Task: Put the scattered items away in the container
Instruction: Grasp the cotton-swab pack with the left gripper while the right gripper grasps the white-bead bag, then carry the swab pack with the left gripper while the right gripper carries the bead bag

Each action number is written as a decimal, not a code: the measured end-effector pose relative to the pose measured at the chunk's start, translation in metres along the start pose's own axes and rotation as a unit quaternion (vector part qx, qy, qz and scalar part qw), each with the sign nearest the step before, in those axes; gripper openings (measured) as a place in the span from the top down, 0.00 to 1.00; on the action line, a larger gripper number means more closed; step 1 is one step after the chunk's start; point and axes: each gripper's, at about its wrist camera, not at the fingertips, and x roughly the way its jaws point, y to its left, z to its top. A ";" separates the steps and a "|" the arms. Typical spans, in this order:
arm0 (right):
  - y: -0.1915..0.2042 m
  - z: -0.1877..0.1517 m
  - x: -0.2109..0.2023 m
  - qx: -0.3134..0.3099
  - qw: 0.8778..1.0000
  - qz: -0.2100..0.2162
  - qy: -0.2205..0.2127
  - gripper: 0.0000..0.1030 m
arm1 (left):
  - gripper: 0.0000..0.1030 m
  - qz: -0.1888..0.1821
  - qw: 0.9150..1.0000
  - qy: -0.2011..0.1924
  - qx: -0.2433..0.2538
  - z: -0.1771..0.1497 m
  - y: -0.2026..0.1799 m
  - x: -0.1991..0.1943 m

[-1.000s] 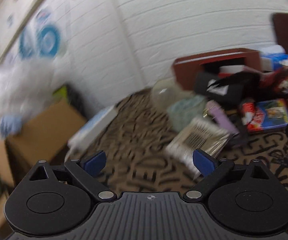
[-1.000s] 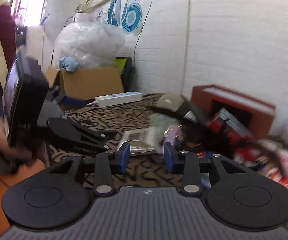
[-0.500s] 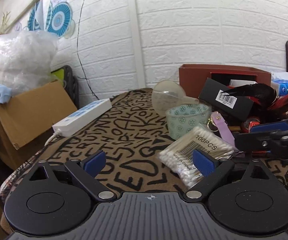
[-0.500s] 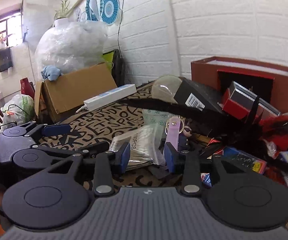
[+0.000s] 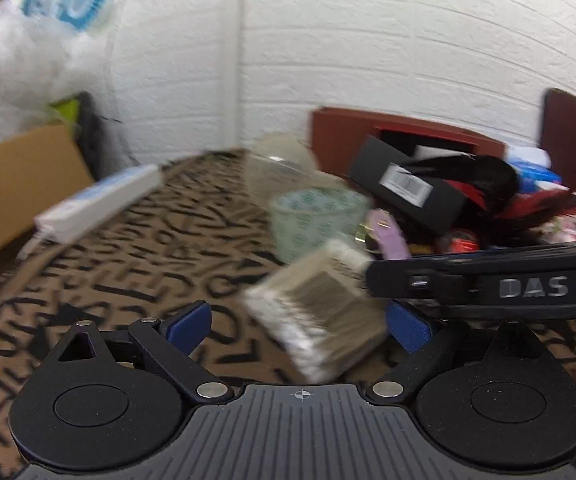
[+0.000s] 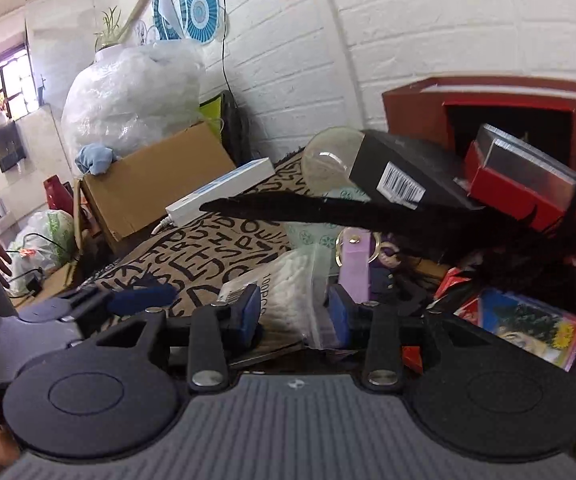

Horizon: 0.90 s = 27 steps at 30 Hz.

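A clear bag of cotton swabs (image 6: 292, 288) lies on the letter-patterned cloth (image 6: 208, 256). My right gripper (image 6: 294, 314) straddles the bag's near end; its jaws are opening and the blue pads flank the bag without pressing it. In the blurred left wrist view the same bag (image 5: 320, 312) lies just ahead of my open left gripper (image 5: 299, 323), tilted toward its right pad. The right gripper's black frame (image 5: 488, 288) crosses from the right. The red-brown box (image 6: 420, 112) stands open against the wall behind the pile.
The pile holds a black barcoded box (image 6: 400, 172), a long black feather (image 6: 328, 212), a mint cup (image 5: 316, 220), a purple tag (image 6: 354, 264) and picture cards (image 6: 528, 320). A white power strip (image 6: 220, 192) and a cardboard box (image 6: 148, 188) lie left.
The right gripper has come forward and down onto the swab bag and its jaws stand wider. The left gripper has crept closer to the bag, and the right gripper now crosses its view.
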 end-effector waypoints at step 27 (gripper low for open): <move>-0.011 -0.001 0.003 0.102 0.992 0.075 0.021 0.71 | 0.39 -0.025 0.995 0.004 0.094 -0.004 -0.030 0.010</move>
